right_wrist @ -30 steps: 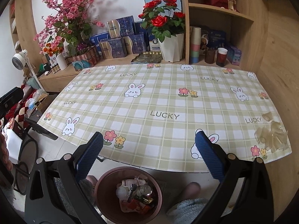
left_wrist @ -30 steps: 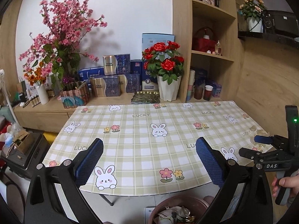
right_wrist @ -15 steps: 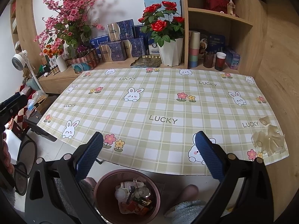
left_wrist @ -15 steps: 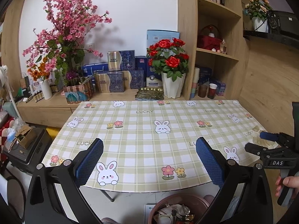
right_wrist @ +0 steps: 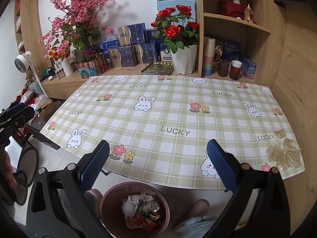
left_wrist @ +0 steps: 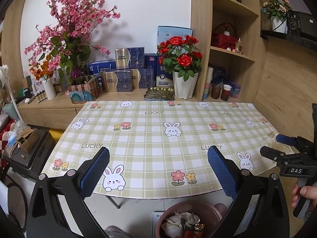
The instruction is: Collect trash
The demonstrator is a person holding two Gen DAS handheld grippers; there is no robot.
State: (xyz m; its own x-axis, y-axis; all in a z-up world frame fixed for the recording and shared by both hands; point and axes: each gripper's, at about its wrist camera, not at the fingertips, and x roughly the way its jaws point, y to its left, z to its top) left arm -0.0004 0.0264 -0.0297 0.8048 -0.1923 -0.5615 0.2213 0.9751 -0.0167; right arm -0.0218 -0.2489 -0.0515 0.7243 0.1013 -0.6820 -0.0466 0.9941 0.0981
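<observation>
A brown round trash bin (right_wrist: 134, 208) stands on the floor below the table's near edge, holding cans, wrappers and other trash; it also shows in the left wrist view (left_wrist: 188, 220). A crumpled clear plastic piece (right_wrist: 284, 155) lies at the table's near right corner. My left gripper (left_wrist: 158, 170) is open and empty above the near table edge. My right gripper (right_wrist: 157, 165) is open and empty above the bin and table edge, left of the plastic. The right gripper also shows side-on in the left wrist view (left_wrist: 285, 148).
The table (right_wrist: 178, 109) has a green checked cloth with rabbits. Behind it a wooden ledge holds a white pot of red roses (right_wrist: 183, 59), boxes, pink blossoms (right_wrist: 79, 23) and cups. A white fan (right_wrist: 21, 59) and clutter stand at the left.
Both grippers have drawn back and risen slightly from the table; the view shows more of the bin and shelf. Both stay open.
</observation>
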